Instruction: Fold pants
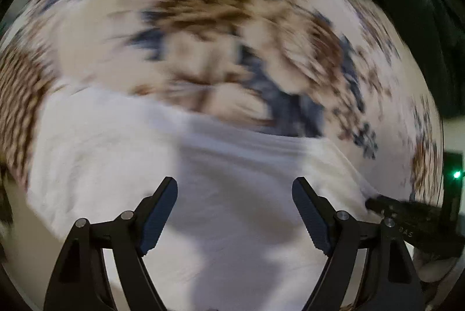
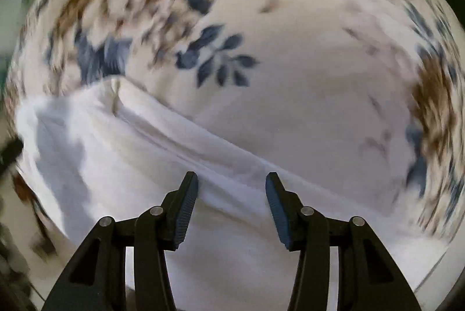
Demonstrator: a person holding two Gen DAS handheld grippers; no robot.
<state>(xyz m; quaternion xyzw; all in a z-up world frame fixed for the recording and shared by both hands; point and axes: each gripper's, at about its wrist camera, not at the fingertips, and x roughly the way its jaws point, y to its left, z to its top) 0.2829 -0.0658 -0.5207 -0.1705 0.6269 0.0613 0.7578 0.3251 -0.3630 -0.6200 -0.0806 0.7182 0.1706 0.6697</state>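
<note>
Hovering released: left gripper [image 1: 234, 189], right gripper [image 2: 232, 183], 2 spread over white pants [image 2: 122, 154]; needing a grip on 1 edge only, avoiding floral sheet [image 2: 305, 55].

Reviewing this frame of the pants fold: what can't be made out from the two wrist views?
- Left wrist view: the floral sheet is smeared by motion blur.
- Both views: the white pants run past the lower edge and behind the fingers, so the fold state is unreadable.
- Left wrist view: the right gripper sits at the edge, blurred; its opening is unclear there.
</note>
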